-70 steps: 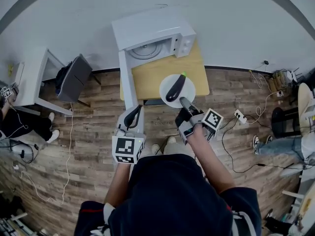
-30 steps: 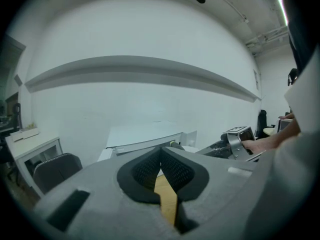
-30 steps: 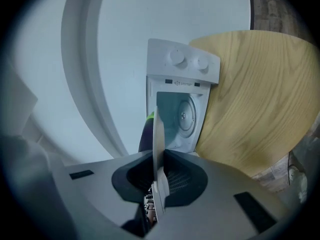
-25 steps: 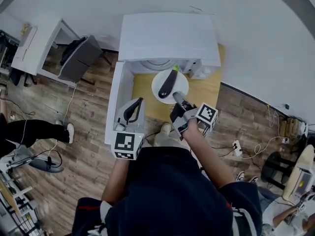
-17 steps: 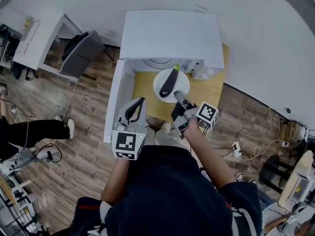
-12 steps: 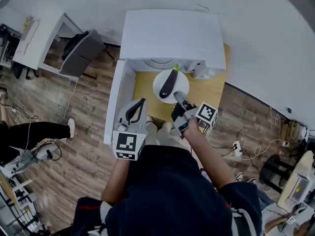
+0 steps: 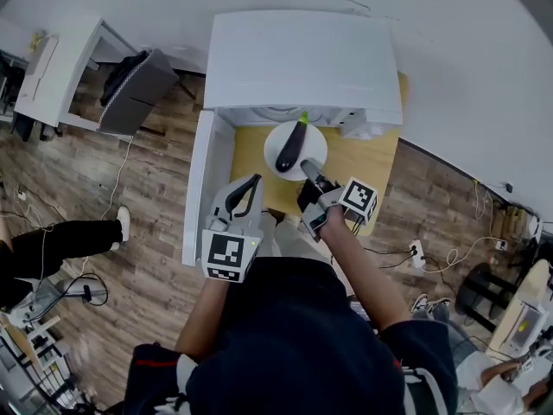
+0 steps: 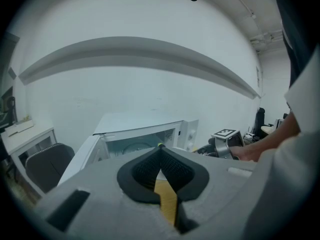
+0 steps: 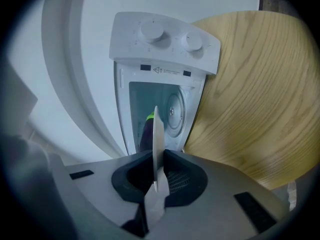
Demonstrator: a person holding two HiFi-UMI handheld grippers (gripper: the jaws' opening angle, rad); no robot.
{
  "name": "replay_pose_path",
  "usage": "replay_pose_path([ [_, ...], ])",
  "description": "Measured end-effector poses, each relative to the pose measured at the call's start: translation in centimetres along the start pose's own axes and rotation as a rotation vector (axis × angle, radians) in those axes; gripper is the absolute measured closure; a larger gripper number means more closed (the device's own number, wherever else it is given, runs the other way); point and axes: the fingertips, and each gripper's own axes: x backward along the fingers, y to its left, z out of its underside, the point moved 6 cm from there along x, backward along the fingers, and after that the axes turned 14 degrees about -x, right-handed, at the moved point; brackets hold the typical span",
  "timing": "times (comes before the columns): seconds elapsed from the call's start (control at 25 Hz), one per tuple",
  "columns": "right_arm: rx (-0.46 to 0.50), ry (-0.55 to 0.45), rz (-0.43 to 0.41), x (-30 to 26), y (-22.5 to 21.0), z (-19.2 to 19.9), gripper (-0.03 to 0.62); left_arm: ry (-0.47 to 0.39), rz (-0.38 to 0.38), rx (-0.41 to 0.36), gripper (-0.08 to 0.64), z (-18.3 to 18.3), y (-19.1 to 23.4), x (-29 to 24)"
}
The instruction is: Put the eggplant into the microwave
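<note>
Gripping rim of white plate (image 7: 314,142) between jaws of right gripper (image 7: 306,171), with purple eggplant (image 7: 288,149) lying on it, green stem toward open microwave (image 7: 298,59), over wooden table (image 7: 363,158). Pressing jaws of left gripper (image 7: 251,183) together on nothing, beside swung-out door (image 7: 197,188).

The head view looks steeply down from above; each gripper view looks along its jaws, close in — all three share the microwave (image 7: 298,59).
</note>
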Motion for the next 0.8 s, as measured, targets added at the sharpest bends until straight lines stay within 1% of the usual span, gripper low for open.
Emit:
replay_pose_path([
  [0.16, -0.003, 0.002, -0.007, -1.2, -0.7, -0.6, 0.565, 0.022, 0.033, 0.008, 0.545, 0.8, -0.1, -0.9],
  [0.28, -0.002, -0.006, 0.025, -2.0, -1.3, -1.3, 0.565, 0.037, 0.051, 0.007, 0.545, 1.3, -0.1, -1.5],
  [0.44, -0.010, -0.009, 0.015, -3.2, -2.1, -2.5, 0.565, 0.056, 0.066, 0.012, 0.545, 1.8, 0.2, -2.2],
  [0.52, -0.008, -0.014, 0.026, -3.8, -2.4, -3.1, 0.565, 0.067, 0.071, 0.016, 0.545, 2.2, 0.4, -2.4],
  [0.64, -0.013, -0.009, 0.005, -4.8, -2.7, -3.9, 0.565, 0.086, 0.079, 0.016, 0.545, 2.8, 0.7, -3.0],
  [0.8, -0.010, -0.011, 0.025, -5.7, -3.5, -4.6, 0.565, 0.098, 0.092, 0.023, 0.545, 3.4, 0.6, -3.7],
])
